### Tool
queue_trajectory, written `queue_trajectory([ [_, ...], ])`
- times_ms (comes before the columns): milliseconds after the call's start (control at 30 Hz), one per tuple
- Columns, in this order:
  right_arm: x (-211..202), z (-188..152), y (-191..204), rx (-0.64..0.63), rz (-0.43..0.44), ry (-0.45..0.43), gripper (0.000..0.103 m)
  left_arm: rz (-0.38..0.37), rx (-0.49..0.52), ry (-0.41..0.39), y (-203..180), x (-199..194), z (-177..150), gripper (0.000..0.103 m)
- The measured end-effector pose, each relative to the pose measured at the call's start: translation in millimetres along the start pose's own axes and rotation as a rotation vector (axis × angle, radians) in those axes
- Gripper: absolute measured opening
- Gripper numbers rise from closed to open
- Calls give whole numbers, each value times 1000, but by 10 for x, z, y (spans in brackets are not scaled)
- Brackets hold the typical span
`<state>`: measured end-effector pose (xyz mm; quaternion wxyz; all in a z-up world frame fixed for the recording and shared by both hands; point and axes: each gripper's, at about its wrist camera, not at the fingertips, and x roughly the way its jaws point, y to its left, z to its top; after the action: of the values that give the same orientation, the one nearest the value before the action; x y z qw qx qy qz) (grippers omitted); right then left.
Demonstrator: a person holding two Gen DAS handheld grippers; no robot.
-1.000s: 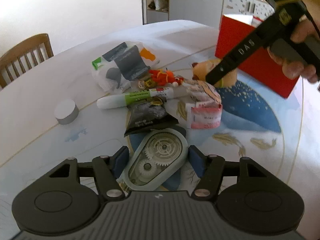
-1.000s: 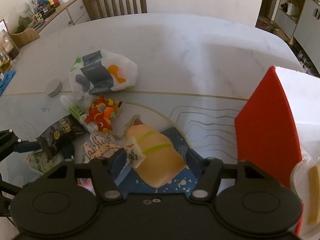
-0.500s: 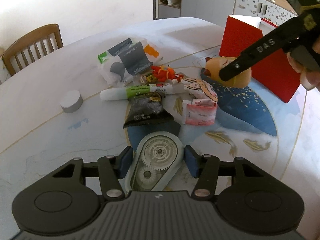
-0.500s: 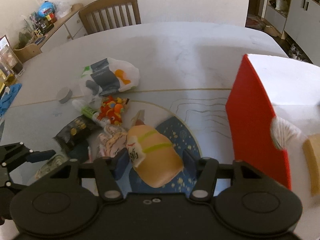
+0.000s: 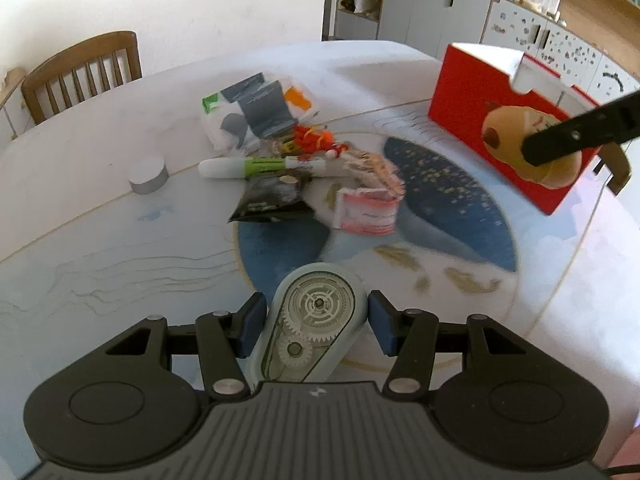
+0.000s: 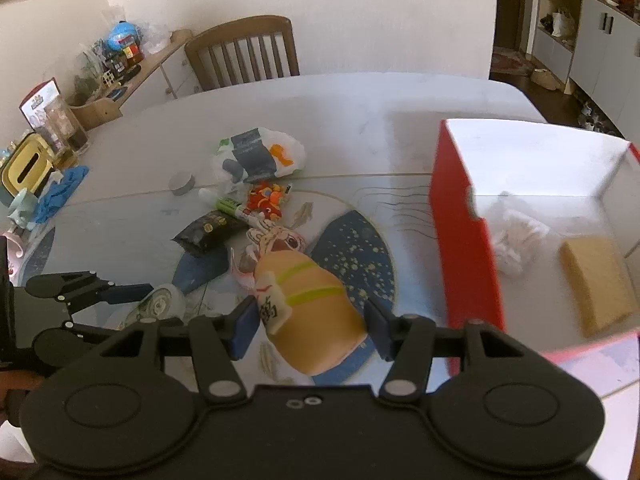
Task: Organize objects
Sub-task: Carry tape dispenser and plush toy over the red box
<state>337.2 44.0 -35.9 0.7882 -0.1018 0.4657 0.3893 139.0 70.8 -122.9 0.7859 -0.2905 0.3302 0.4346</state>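
Note:
My left gripper point(image 5: 317, 324) is shut on a pale blue correction tape dispenser point(image 5: 312, 328) with clear gears, held above the table. My right gripper point(image 6: 310, 322) is shut on an orange plush toy point(image 6: 312, 312) with green stripes and a white tag, lifted off the table just left of the red box point(image 6: 464, 252). From the left wrist view the plush toy point(image 5: 516, 140) hangs in front of the red box point(image 5: 468, 96), with a black finger point(image 5: 580, 136) of the right gripper across it. The left gripper point(image 6: 136, 292) with the dispenser shows at lower left in the right wrist view.
On the table lie a plastic bag point(image 5: 256, 112), a green marker point(image 5: 256, 166), a black sachet point(image 5: 272, 200), a red toy point(image 6: 268, 200), a pink-and-white packet point(image 5: 368, 208) and a grey puck point(image 5: 147, 174). The box holds a yellow sponge point(image 6: 596, 280) and crumpled white paper point(image 6: 516, 240). Wooden chair point(image 6: 244, 52) behind.
Both grippers have closed on their objects and risen. The right one carried the plush toy off the table toward the red box; the left one lifted the dispenser.

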Motion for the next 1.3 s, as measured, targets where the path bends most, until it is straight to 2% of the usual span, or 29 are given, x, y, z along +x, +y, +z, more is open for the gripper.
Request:
queue_trajectory([
  [333,-417,-27,-323,2,4,-59,55,-31,-55,-15,-288,-221,91,54],
  [600,-567,32,-799,20,-12,-94,55,-54,-81,-45,-629,-349,374,54],
  [1033,-591,187,-1848,78,-76,-133,55,-91,15,-96,-1486,-304,1171,54],
  [1300,-495,325,-2326,95,-107,-131,55,-119,135,-113,-2160,-111,1701,54],
])
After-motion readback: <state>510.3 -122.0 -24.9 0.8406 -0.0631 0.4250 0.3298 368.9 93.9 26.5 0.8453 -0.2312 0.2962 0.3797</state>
